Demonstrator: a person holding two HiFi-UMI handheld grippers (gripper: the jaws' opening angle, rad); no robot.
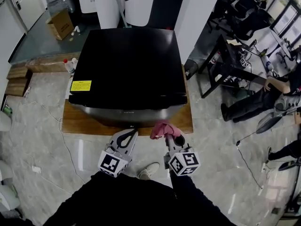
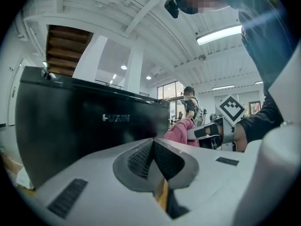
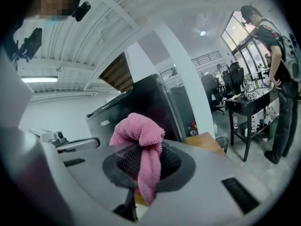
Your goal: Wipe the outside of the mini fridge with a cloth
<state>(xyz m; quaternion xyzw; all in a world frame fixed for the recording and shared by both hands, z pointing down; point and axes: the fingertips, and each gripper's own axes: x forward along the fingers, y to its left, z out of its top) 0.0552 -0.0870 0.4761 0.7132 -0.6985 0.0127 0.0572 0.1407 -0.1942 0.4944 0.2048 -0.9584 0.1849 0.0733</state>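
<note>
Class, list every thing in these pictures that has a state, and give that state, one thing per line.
Mini fridge: door shut, standing upright on a wooden board.
Cloth: bunched up, clamped between jaws.
Right gripper: jaws shut on the cloth.
Left gripper: jaws together, nothing between them.
</note>
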